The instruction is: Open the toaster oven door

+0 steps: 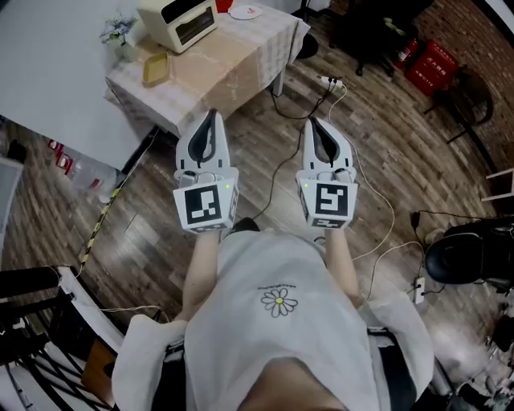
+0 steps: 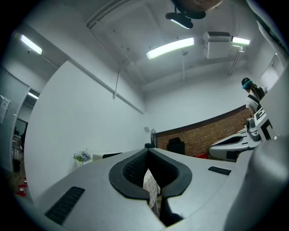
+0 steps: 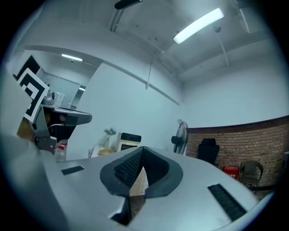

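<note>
Left gripper (image 1: 211,119) and right gripper (image 1: 315,126) are being held side by side at centre frame, jaws closed tip to tip on nothing, probably a carrying posture, the toaster oven (image 1: 178,22) being borne, door seemingly shut, by the counter (image 1: 233,63) at upper left, well apart.

Toaster oven (image 1: 178,20): small, boxy, cream-coloured body with rounded corners. Stands upright on bench (image 1: 233,60), at far left end, close to wall. Front turned at angle toward bench's open side. Door (image 1: 195,24): dark glass panel in pale frame, covers most of front, shut and flush with body. Handle too small to make out. In right gripper view toaster oven (image 3: 128,140) shows far off, dark band across top of pale front, upright.
</note>
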{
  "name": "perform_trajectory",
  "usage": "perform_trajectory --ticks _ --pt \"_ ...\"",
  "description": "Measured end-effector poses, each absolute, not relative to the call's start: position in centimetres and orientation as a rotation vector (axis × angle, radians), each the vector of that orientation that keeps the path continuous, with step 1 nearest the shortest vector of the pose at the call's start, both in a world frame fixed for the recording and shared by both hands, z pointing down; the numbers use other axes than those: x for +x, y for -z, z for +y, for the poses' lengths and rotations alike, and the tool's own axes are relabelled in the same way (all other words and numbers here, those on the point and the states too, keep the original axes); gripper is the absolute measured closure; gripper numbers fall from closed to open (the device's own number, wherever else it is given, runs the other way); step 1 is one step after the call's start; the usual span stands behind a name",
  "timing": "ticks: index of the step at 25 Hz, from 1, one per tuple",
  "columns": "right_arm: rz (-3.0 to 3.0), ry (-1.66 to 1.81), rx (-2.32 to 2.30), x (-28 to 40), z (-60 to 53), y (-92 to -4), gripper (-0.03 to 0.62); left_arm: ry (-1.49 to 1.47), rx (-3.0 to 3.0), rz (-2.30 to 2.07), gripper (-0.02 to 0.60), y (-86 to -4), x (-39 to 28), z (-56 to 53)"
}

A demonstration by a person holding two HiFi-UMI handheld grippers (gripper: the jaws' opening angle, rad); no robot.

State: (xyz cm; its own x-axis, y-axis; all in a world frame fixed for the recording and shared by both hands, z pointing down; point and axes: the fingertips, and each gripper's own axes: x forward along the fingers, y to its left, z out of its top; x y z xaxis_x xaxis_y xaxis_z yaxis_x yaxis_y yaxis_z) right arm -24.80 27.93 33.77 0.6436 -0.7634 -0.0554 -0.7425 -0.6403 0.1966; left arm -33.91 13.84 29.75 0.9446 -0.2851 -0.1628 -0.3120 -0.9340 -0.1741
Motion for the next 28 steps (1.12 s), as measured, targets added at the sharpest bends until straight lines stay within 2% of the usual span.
perform_trajectory --ticks 13,28 --pt "-1.288 0.093 2.676 -24.7 26.3 -36.5 0.585 -0.169 -2.928 0.44 0.565 -31.1 -32.7 12.1" --pt "-1.333 0.147 2.645 -14.3 20.3 -36.5 0.585 -0.223 -2.909 0.414 0.565 -31.1 -21.4 6.5"
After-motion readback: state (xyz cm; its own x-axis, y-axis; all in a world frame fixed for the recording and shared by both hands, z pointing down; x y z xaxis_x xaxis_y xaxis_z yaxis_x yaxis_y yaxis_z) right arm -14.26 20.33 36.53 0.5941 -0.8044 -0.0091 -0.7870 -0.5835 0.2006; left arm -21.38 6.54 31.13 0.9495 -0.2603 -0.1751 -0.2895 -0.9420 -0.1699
